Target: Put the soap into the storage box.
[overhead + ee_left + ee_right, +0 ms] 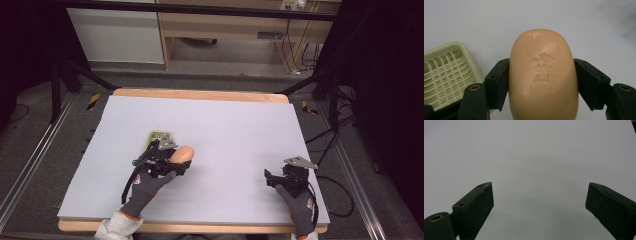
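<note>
In the high view we see the left gripper (176,161) holding a peach-coloured oval bar of soap (183,153) just beside the pale green slatted plastic soap dish (159,136), while the right gripper (272,177) sits well apart on the light grey table mat (235,130). In the left gripper view, both jaws press the soap's (543,75) sides, the dish (446,72) just beside. In the right gripper view, the jaws stand wide apart over bare mat (529,157).

**Q:** anyone spot readable text from my feed?

**A:** Running it remotely here. All I get is two characters pressed into the peach soap bar (543,77), stacked one above the other in my left gripper view. They look like Chinese script, but too soft-edged for me to read. No other labels, brands or numbers I can read.
</note>
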`<action>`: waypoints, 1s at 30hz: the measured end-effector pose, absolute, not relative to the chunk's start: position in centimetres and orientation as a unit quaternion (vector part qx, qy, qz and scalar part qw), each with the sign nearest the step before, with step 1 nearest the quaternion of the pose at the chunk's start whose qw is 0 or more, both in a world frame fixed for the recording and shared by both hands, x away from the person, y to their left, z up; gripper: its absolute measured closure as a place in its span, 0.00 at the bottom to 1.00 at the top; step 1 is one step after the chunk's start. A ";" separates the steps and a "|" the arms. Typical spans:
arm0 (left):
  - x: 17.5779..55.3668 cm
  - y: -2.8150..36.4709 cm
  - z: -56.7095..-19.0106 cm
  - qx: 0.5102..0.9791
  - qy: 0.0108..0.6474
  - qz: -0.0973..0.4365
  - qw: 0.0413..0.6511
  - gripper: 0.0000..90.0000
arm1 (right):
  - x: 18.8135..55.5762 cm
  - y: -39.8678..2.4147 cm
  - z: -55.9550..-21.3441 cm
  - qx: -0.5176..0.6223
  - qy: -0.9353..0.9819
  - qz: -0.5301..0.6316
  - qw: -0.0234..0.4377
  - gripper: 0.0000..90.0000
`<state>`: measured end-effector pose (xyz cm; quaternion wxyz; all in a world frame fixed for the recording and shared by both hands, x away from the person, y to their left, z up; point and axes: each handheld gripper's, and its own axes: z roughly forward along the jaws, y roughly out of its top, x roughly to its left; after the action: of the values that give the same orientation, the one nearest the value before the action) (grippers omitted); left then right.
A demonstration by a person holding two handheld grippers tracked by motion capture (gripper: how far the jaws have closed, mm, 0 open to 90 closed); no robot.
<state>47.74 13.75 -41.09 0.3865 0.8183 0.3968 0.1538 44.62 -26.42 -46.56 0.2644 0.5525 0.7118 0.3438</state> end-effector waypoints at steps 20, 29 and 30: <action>48.8 16.7 -40.2 0.795 0.430 0.174 0.392 0.35 | 44.6 -26.4 -46.5 0.550 0.711 0.347 0.268 0.09; 49.4 17.9 -40.2 0.787 0.444 0.182 0.389 0.35 | 44.6 -26.3 -46.5 0.549 0.712 0.347 0.266 0.09; 49.5 18.0 -40.2 0.786 0.446 0.181 0.389 0.35 | 44.6 -26.3 -46.6 0.548 0.713 0.346 0.267 0.09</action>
<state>49.51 18.03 -40.19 0.3889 0.7857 0.4460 0.1807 44.60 -26.31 -46.57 0.2672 0.5484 0.7130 0.3457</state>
